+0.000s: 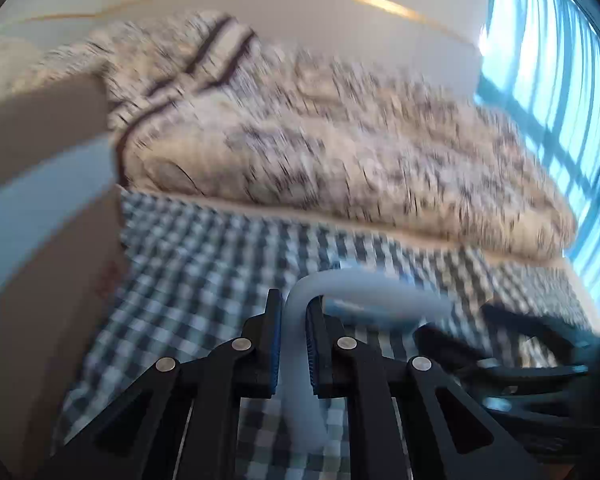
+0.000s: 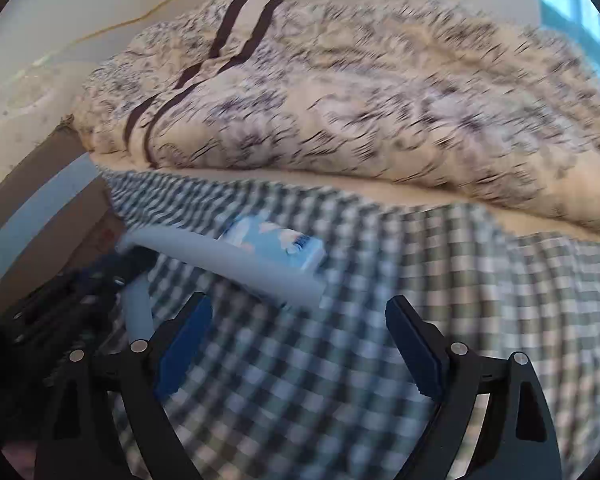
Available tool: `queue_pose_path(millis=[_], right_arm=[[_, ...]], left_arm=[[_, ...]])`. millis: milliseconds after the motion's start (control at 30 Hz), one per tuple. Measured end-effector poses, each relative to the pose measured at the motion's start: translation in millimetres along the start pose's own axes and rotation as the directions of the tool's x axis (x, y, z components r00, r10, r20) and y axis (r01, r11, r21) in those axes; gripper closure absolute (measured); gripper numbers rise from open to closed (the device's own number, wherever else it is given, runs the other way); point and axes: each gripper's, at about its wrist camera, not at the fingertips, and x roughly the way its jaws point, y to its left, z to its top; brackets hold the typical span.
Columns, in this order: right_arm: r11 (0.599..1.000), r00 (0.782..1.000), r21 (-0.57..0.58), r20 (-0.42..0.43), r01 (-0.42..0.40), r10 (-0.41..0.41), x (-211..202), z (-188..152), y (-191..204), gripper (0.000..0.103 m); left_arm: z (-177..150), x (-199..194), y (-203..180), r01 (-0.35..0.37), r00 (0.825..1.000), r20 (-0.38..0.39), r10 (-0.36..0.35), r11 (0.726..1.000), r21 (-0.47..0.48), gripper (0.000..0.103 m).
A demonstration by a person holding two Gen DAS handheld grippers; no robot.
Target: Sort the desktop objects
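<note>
Slippage looks like the risk imo: left gripper (image 1: 294, 344) pinches only the thin handle of a whitish basket (image 2: 236, 266) holding a blue packet (image 2: 276, 246), just ahead of the spread, empty right gripper (image 2: 298, 344), so it could swing and spill.

Quilt (image 2: 340, 92) heaped at the bed's (image 2: 320, 380) far side; cardboard box (image 2: 48, 208) at left; tube (image 2: 228, 264) in front of small carton (image 2: 276, 246), over bed.
</note>
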Motion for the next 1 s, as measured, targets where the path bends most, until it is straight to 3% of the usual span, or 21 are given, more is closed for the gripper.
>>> queue_pose_path(millis=[133, 267, 500, 633, 667, 767, 900, 1000], right_arm=[[0.997, 0.997, 0.004, 0.004, -0.072, 0.072, 16, 3, 5, 0.014], [0.993, 0.994, -0.051, -0.012, -0.111, 0.11, 31, 8, 17, 0.013], [0.988, 0.997, -0.132, -0.037, -0.075, 0.071, 58, 20, 32, 0.012], [0.968, 0.999, -0.247, -0.016, -0.051, 0.049, 64, 23, 59, 0.013], [0.965, 0.998, -0.261, -0.054, -0.027, 0.014, 74, 22, 62, 0.015], [0.973, 0.998, -0.228, -0.051, -0.044, 0.033, 75, 24, 54, 0.024], [0.98, 0.999, -0.196, -0.032, -0.03, 0.024, 74, 25, 48, 0.038], [0.972, 1.0, -0.237, -0.001, -0.008, 0.008, 69, 23, 57, 0.057]], left_arm=[[-3, -26, 9, -0.04, 0.988, 0.15, 0.046, 0.998, -0.041, 0.092], [-5, -42, 12, -0.061, 0.968, 0.241, 0.072, 0.997, -0.055, 0.092], [-5, -64, 15, -0.117, 0.923, 0.36, 0.135, 0.991, -0.072, 0.092], [-3, -68, 9, -0.141, 0.9, 0.411, 0.145, 0.989, -0.04, 0.092], [-3, -69, 6, -0.143, 0.898, 0.416, 0.142, 0.989, -0.029, 0.092], [-3, -72, 5, -0.146, 0.893, 0.427, 0.141, 0.989, -0.021, 0.092], [1, -69, 10, -0.149, 0.91, 0.386, 0.152, 0.988, -0.037, 0.092], [5, -69, 10, -0.164, 0.921, 0.353, 0.161, 0.986, -0.021, 0.092]])
